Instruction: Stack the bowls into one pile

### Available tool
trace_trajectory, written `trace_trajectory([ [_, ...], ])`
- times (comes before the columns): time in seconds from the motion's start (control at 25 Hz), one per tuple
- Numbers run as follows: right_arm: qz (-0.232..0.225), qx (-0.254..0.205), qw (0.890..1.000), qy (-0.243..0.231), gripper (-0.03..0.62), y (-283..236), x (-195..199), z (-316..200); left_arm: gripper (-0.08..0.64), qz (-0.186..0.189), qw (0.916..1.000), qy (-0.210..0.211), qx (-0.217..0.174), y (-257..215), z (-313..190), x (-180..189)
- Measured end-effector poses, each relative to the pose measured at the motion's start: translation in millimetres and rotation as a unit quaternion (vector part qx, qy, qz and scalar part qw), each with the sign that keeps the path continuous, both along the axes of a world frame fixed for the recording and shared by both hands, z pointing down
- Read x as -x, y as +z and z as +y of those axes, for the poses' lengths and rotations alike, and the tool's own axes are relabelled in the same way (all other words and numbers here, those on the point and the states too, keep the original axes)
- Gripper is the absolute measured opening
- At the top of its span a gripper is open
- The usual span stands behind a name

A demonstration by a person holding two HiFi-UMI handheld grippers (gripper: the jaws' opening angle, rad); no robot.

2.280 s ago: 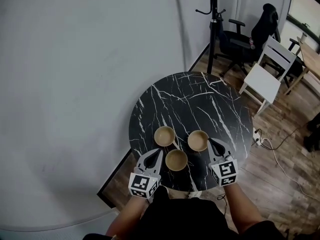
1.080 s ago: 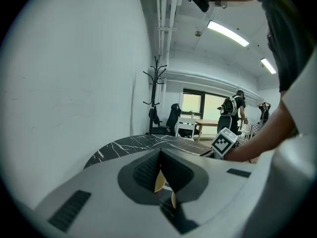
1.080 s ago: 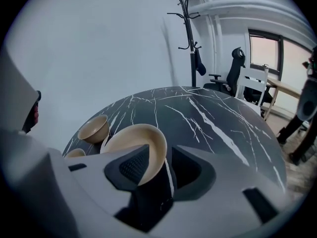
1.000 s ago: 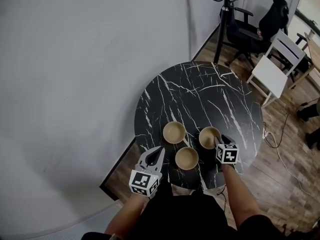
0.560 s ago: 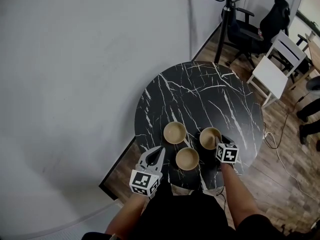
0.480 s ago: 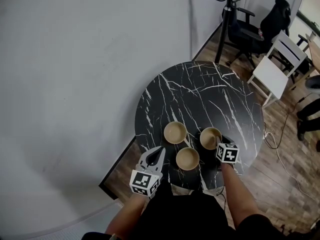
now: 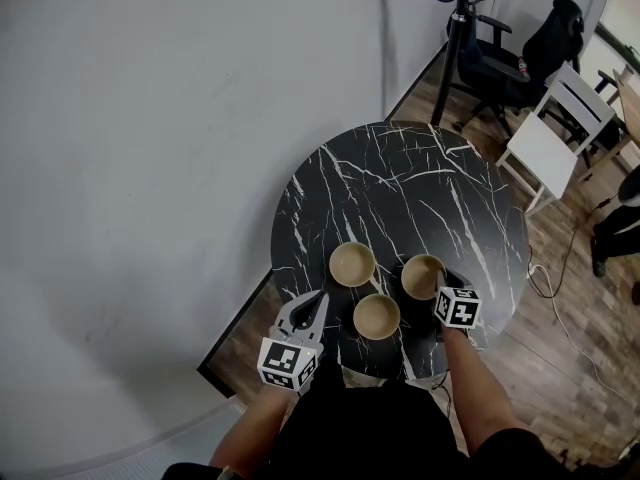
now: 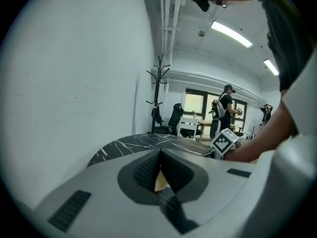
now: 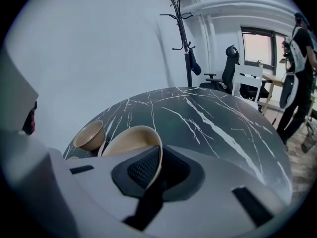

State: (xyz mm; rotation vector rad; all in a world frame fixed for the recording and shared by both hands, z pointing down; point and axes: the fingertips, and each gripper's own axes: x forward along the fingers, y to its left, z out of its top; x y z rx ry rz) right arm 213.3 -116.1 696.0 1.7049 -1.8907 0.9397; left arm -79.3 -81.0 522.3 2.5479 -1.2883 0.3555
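A pale wall [image 7: 150, 168] fills the left of the head view, and a wooden floor [image 7: 570, 298] lies to the right. Between them stands a round black surface [image 7: 400, 188] with white marble veining. Beyond it, at the far right, are a white chair [image 7: 545, 133], a black office chair [image 7: 530, 48] and a coat stand [image 7: 462, 28].

Two tools reach in from the near edge of the surface. The left tool [image 7: 320, 298] lies at the near-left edge, apart from all the bowls. In the left gripper view its [image 8: 159, 152] jaws meet at the tips and clamp nothing. The right tool [image 7: 442, 280] is at the near right. In the right gripper view its [image 9: 159, 170] jaws are closing on the near rim of the right bowl [image 9: 129, 140], whose thin wall stands between the pads.

Three tan bowls sit unstacked and upright in a close triangle on the near part of the surface: the far-left bowl [image 7: 352, 264], the right bowl [image 7: 422, 276] and the near bowl [image 7: 377, 316].
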Motion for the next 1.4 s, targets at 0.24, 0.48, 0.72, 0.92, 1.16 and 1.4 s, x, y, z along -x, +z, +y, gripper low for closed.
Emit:
trace_trajectory([
  [0.24, -0.002, -0.008, 1.000, -0.006, 0.026, -10, 1, 4, 0.014, 0.002, 1.0000, 0.004, 0.003, 3, 4, -2],
  [0.48, -0.013, -0.026, 1.000, -0.009, 0.026, -30, 7, 5, 0.014, 0.004, 1.0000, 0.004, 0.001, 4, 3, 0],
  [0.72, -0.032, -0.057, 0.997, -0.047, 0.026, -63, 36, 5, 0.014, 0.003, 1.0000, 0.001, 0.000, 4, 5, 3],
  [0.92, -0.021, -0.077, 0.989, -0.126, 0.026, -86, 71, 9, 0.014, -0.001, 0.9998, -0.017, -0.011, 1, -3, 19],
  [1.16, -0.050, -0.068, 0.986, -0.142, 0.026, -87, 98, 25, 0.014, -0.007, 0.9992, -0.036, -0.017, -1, -3, 37],
  [1.4, -0.052, -0.044, 0.980, -0.184, 0.026, -67, 127, 42, 0.014, -0.004, 0.9990, -0.043, -0.010, 3, 2, 41],
])
